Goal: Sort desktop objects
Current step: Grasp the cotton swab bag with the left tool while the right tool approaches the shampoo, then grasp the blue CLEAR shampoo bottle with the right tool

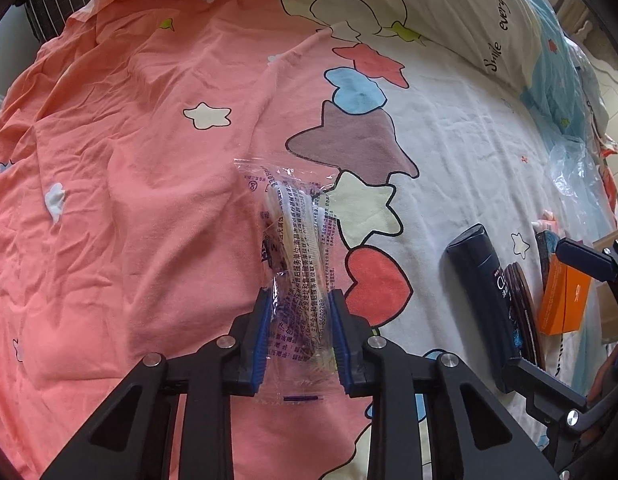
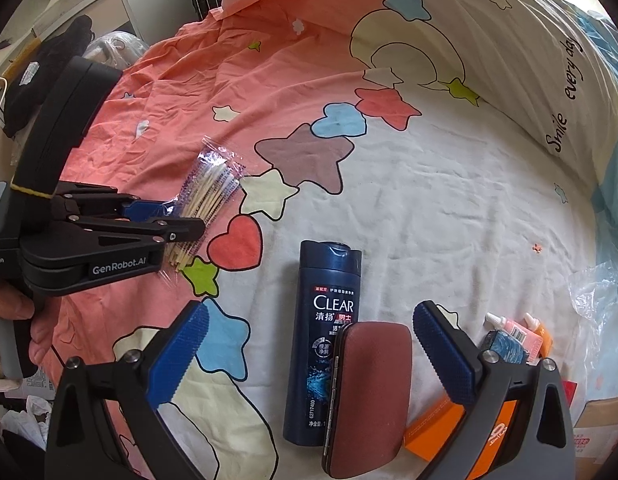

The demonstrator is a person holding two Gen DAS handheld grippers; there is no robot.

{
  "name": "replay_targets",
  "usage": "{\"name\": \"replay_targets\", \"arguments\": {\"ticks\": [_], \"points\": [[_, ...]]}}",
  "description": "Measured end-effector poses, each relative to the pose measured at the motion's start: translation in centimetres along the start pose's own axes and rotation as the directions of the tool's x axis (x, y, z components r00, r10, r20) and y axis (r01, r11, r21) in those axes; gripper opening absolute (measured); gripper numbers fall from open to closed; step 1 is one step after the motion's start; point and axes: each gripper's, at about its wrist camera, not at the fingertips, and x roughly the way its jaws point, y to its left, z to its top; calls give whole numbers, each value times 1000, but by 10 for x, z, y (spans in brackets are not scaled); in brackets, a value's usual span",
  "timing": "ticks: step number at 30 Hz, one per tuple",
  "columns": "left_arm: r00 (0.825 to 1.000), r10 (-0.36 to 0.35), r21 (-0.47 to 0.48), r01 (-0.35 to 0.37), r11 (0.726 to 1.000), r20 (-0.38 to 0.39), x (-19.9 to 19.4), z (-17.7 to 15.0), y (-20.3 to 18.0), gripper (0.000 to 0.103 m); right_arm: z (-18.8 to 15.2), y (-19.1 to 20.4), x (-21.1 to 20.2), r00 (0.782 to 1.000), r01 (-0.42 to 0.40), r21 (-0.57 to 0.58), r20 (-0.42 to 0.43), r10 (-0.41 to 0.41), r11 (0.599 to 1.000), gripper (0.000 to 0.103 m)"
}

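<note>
Left gripper (image 1: 299, 312) clamped on the cotton swab packet (image 1: 295, 240), long axis straight ahead; right gripper (image 2: 309, 336) agape over glasses case (image 2: 369, 396) beside shampoo bottle (image 2: 323, 340).

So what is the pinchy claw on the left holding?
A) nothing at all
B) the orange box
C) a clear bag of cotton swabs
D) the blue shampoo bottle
C: the left gripper has its blue pads closed on the clear bag of cotton swabs, while the shampoo bottle and the orange box lie on the bed sheet near the open right gripper.
</note>
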Motion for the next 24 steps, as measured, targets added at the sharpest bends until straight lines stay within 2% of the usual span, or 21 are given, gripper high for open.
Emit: {"name": "replay_targets", "arguments": {"ticks": [7,9,13,15,16,19,21,24], "points": [[999,-34,32,34,999,6,-12,-11,7,19,3,-5,19,999,-34,16,-14,34,999,102],[999,-33,41,32,999,10,-14,-15,8,19,4,-6,25,999,-39,18,-22,39,999,96],[1000,-27,53,26,998,9,-16,-19,10,19,4,-7,38,997,-31,11,-71,32,999,77],[1000,-25,55,25,998,7,-17,-20,10,18,3,-5,44,996,8,-18,-90,-10,1000,61],[1000,-23,57,23,998,6,-17,-21,10,18,3,-5,46,995,14,-24,-98,-16,1000,42],[1000,-19,65,19,998,-1,-17,-21,8,18,2,-9,46,992,-56,18,-111,57,998,40],[1000,-22,70,22,997,-5,-17,-23,6,19,1,-7,45,993,-58,19,-105,59,998,39],[1000,-28,77,29,997,-10,-19,-25,3,18,-1,-7,32,989,-135,58,-54,138,989,39]]}}
